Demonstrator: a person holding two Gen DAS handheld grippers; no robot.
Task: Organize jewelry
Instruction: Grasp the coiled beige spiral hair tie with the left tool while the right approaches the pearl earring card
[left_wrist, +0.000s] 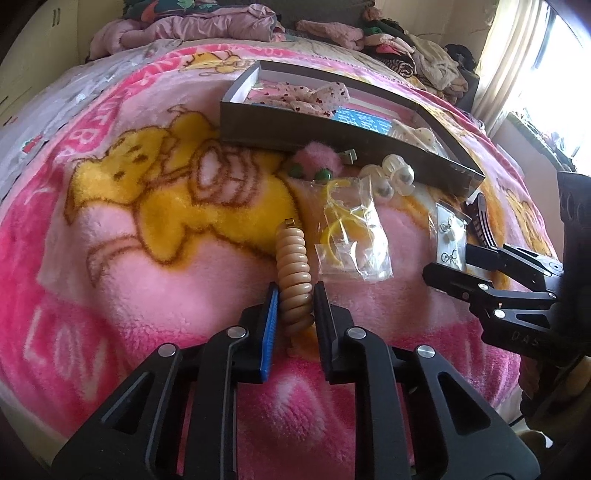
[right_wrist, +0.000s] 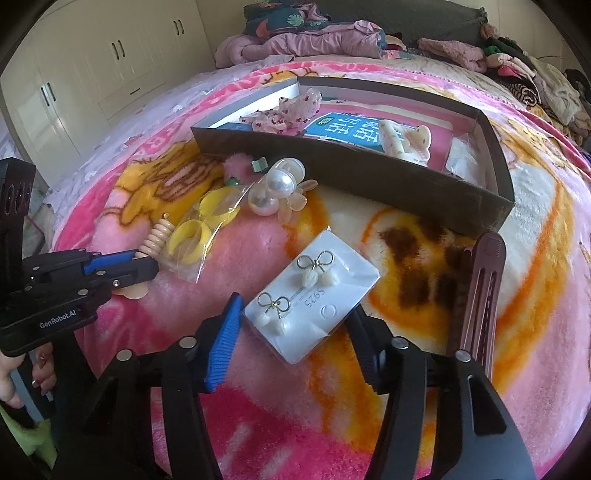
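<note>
A beige spiral hair tie (left_wrist: 293, 275) lies on the pink blanket. My left gripper (left_wrist: 294, 291) has its fingers on either side of it, touching its coils; it also shows in the right wrist view (right_wrist: 146, 260). A white earring card (right_wrist: 314, 306) with two bow earrings lies between the fingers of my open right gripper (right_wrist: 295, 314), which shows in the left wrist view (left_wrist: 448, 266). A dark open box (left_wrist: 332, 136) (right_wrist: 369, 177) holds a floral scrunchie (right_wrist: 284, 110), a blue packet (right_wrist: 347, 131) and a cream claw clip (right_wrist: 402, 142).
A bag of yellow rings (right_wrist: 201, 230), pearl hair clips (right_wrist: 275, 188), a pink pompom (left_wrist: 317, 158) and a brown hair clip (right_wrist: 480, 291) lie on the blanket in front of the box. Piled clothes (right_wrist: 314, 40) sit at the bed's far end. Wardrobes (right_wrist: 92, 74) stand left.
</note>
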